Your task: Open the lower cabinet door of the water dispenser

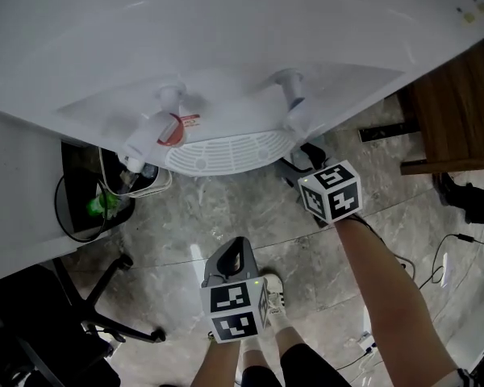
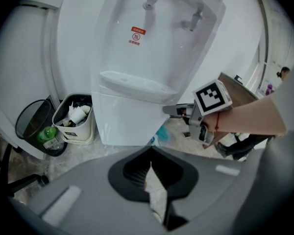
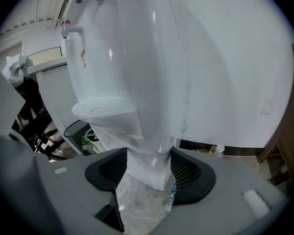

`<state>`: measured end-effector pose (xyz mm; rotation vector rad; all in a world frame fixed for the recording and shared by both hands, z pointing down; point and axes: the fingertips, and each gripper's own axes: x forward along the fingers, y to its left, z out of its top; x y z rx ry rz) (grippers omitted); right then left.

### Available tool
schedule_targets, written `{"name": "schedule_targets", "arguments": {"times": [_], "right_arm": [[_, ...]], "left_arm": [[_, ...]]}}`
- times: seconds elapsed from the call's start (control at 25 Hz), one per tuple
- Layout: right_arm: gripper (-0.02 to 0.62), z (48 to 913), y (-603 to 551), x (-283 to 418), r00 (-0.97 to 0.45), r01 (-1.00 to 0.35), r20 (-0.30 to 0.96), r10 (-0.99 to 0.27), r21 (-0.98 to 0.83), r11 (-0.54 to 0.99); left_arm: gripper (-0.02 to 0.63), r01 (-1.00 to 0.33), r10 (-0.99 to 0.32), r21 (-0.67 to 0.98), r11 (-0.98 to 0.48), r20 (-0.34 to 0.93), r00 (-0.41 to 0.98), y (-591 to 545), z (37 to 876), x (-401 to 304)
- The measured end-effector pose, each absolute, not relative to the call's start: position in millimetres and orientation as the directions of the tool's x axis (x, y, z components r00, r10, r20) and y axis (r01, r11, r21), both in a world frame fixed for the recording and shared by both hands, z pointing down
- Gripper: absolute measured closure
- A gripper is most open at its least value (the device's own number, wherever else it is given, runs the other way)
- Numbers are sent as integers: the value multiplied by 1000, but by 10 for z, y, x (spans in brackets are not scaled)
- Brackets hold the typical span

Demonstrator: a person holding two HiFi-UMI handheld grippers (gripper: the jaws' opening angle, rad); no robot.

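Observation:
The white water dispenser (image 1: 226, 47) stands in front of me, its round drip tray (image 1: 226, 153) jutting out under two taps. Its lower cabinet front (image 2: 127, 121) is a plain white panel that sits shut below the tray. My right gripper (image 1: 294, 168) hangs open beside the dispenser's right side, just under the tray. In the right gripper view the cabinet's corner (image 3: 149, 165) shows beyond the gap between the spread jaws of the right gripper (image 3: 147, 182), untouched. My left gripper (image 1: 232, 252) is lower and nearer to me, shut and empty, pointing at the cabinet (image 2: 154, 180).
A white waste bin (image 2: 76, 119) and a black bin (image 2: 36, 129) holding a green bottle stand left of the dispenser. An office chair base (image 1: 105, 297) is at lower left, a wooden cabinet (image 1: 460, 111) at right. Cables lie on the marble floor (image 1: 460, 256). A small tube (image 3: 171, 197) lies by the dispenser's foot.

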<state>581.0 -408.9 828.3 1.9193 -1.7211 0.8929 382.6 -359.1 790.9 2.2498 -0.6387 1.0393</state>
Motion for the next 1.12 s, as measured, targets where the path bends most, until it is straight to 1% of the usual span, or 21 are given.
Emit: {"name": "schedule_targets", "arguments": {"times": [0.04, 0.24, 0.52, 0.72, 0.96, 1.12], "right_arm": [[334, 8287, -4058, 5792, 37, -981, 693, -720, -112, -159], [387, 8286, -3736, 5565, 27, -982, 716, -698, -111, -152], [433, 8237, -3192, 4782, -35, -950, 716, -697, -240, -198], [448, 8214, -2979, 3993, -89, -902, 702, -706, -357, -241], [485, 8198, -2996, 3172, -157, -883, 692, -705, -417, -213], [541, 8195, -3098, 2811, -154, -862, 689, -708, -444, -244]], "left_arm": [[600, -629, -181, 296, -719, 793, 581, -3592, 7911, 3826], [600, -634, -190, 303, -711, 787, 588, -3586, 7851, 3817], [600, -624, -190, 314, -716, 772, 606, -3429, 7856, 3635], [600, -653, -191, 312, -690, 791, 581, -3294, 7971, 3208], [600, -701, -230, 259, -665, 822, 521, -3262, 8035, 2575], [600, -744, -257, 243, -623, 834, 488, -3326, 8066, 2202]]}}
